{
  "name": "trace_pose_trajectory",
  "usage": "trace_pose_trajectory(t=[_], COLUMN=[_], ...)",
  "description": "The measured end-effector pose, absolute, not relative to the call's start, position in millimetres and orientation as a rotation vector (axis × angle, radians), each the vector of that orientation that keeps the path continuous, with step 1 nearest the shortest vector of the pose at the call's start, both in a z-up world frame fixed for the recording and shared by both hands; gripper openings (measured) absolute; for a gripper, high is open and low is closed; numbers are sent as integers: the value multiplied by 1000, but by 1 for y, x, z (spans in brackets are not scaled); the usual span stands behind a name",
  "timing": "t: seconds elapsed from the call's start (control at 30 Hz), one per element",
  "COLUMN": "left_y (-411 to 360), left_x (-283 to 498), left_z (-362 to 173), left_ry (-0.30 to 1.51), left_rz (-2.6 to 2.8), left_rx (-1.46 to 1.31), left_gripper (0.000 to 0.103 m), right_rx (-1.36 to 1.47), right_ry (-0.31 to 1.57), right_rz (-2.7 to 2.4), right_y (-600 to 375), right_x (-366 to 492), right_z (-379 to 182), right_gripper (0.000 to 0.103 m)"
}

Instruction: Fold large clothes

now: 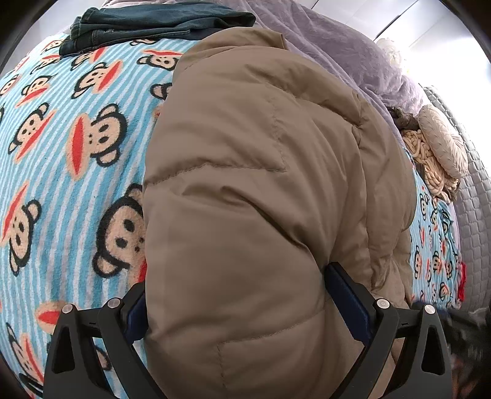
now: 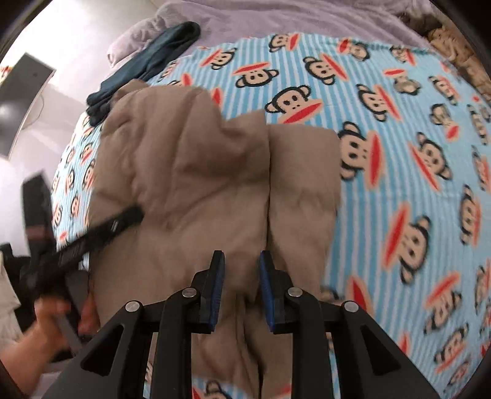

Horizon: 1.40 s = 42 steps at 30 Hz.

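Observation:
A tan puffer jacket lies on a blue striped monkey-print blanket. My left gripper has its jaws wide apart around a thick roll of the jacket, which fills the gap between the pads. In the right wrist view the jacket lies bunched in two lobes on the blanket. My right gripper is over its near edge, jaws partly closed with jacket fabric between the pads. The left gripper shows blurred at the jacket's left side.
Folded dark jeans lie at the blanket's far edge, also in the right wrist view. A lilac quilt lies behind. Cream cushions and a knitted throw sit at the right.

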<state>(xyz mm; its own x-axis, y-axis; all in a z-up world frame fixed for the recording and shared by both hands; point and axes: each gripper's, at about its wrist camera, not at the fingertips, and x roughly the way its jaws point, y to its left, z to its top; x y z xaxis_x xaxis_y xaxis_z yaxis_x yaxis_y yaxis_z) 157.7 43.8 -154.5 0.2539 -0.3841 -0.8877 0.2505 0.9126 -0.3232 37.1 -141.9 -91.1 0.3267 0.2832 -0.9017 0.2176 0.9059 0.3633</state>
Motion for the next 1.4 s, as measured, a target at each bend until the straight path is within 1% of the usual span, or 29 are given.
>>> trace_pose_trajectory(t=[0.07, 0.13, 0.33, 0.47, 0.6, 0.77, 0.93, 1.07, 1.2, 1.4], left_y=[43, 51, 51, 47, 43, 65, 81, 85, 83, 81], left_x=[159, 156, 145, 140, 129, 110, 79, 53, 45, 44], left_z=[-155, -156, -157, -150, -137, -116, -101, -115, -129, -123], left_ry=[1240, 1236, 1207, 1207, 1197, 1189, 1178, 1210, 1224, 1226], left_rz=[-433, -437, -431, -414, -401, -381, -378, -371, -356, -338], left_rx=[-127, -127, -92, -46, 12, -42, -20, 56, 76, 96], left_gripper=[101, 101, 102, 102, 102, 102, 102, 102, 102, 102], right_rx=[442, 416, 392, 347, 367, 371, 385, 386, 363, 346], right_ry=[1257, 1296, 1326, 1333, 1336, 1332, 1323, 1321, 1332, 1354], right_rz=[35, 32, -25, -26, -26, -35, -47, -52, -55, -68], right_y=[-135, -127, -122, -116, -120, -121, -122, -122, -118, -113], right_x=[21, 13, 13, 16, 14, 12, 12, 9, 9, 8], right_z=[-89, -99, -138, -150, -151, -148, -149, -150, -152, -141], right_gripper=[26, 26, 26, 29, 29, 30, 31, 32, 32, 33])
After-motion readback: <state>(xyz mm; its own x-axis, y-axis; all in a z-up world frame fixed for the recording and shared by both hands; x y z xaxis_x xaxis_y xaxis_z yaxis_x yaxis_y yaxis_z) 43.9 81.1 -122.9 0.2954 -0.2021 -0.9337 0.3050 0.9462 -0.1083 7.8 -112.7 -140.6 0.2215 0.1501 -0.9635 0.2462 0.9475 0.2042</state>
